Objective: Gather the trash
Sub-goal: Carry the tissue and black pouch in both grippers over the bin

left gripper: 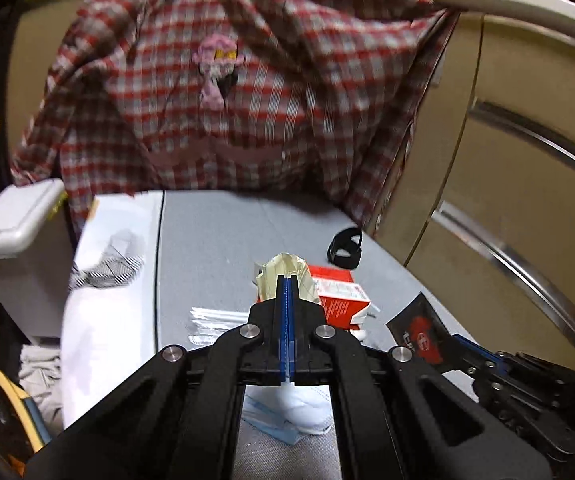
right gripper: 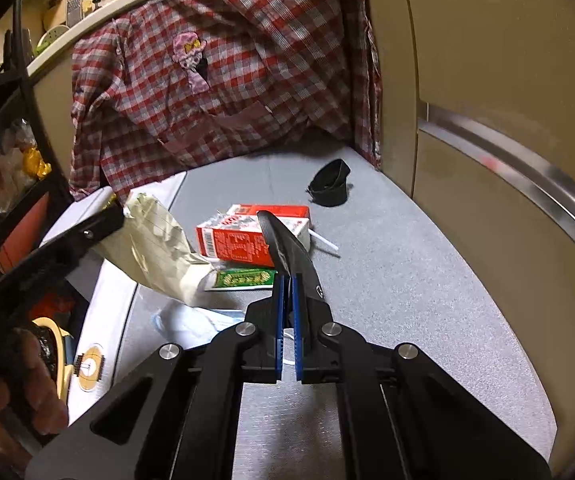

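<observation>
My left gripper [left gripper: 287, 280] is shut on a crumpled pale-green paper wrapper [left gripper: 283, 266], held above the grey mat; it also shows in the right wrist view [right gripper: 155, 248], hanging from the left gripper [right gripper: 103, 216]. My right gripper [right gripper: 287, 280] is shut on a black packet [right gripper: 287, 248] with a red print, seen at the right in the left wrist view [left gripper: 419, 332]. A red and white milk carton [right gripper: 247, 236] with a white straw [right gripper: 323, 242] lies on the mat [right gripper: 407, 300]. A green sachet [right gripper: 243, 280] lies in front of it. A blue face mask [right gripper: 191, 320] lies nearer.
A black fabric band [right gripper: 329, 188] lies at the back of the mat. A red checked shirt [right gripper: 227, 60] hangs behind. A white lidded bin [left gripper: 15, 224] stands at the left. Beige cabinet doors [right gripper: 507, 120] with metal handles line the right. White plastic strips [left gripper: 215, 320] lie on the mat.
</observation>
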